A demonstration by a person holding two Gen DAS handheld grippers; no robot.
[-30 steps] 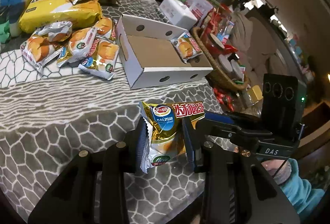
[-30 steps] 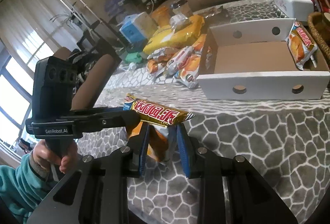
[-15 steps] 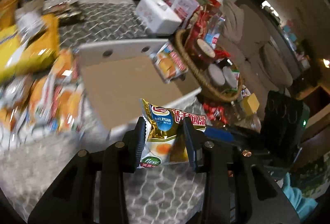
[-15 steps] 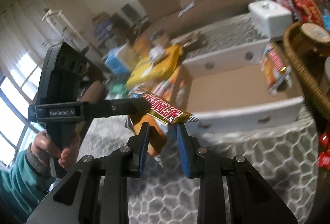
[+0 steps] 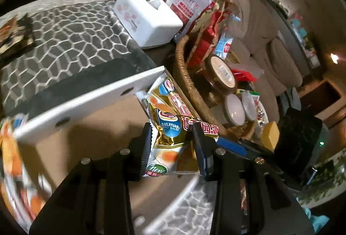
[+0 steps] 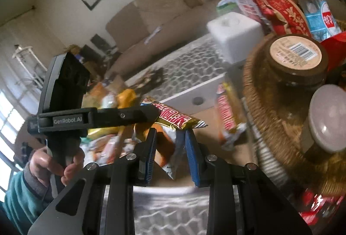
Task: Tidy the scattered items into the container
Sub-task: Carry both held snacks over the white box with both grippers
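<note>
Both grippers hold one gold Daliyuan snack packet [image 5: 170, 133] between them, above the open white cardboard box [image 5: 86, 103]. My left gripper [image 5: 173, 142] is shut on its sides. My right gripper [image 6: 169, 144] is shut on the same packet [image 6: 166, 146] from the other side; its red-lettered top edge [image 6: 177, 120] sticks out above the left gripper's finger. A second packet [image 5: 173, 96] leans inside the box against its right wall, also in the right wrist view [image 6: 227, 116]. More packets [image 6: 108, 144] lie left of the box.
A wicker basket [image 5: 186, 74] with jars and red bags stands right of the box, close to the grippers. A white tissue box [image 5: 149, 16] sits behind it on the patterned grey cloth [image 5: 64, 40]. A sofa is at the back.
Both grippers have carried the packet forward and right, from above the cloth to over the box, close to the packet leaning at its right wall. Their grip is unchanged.
</note>
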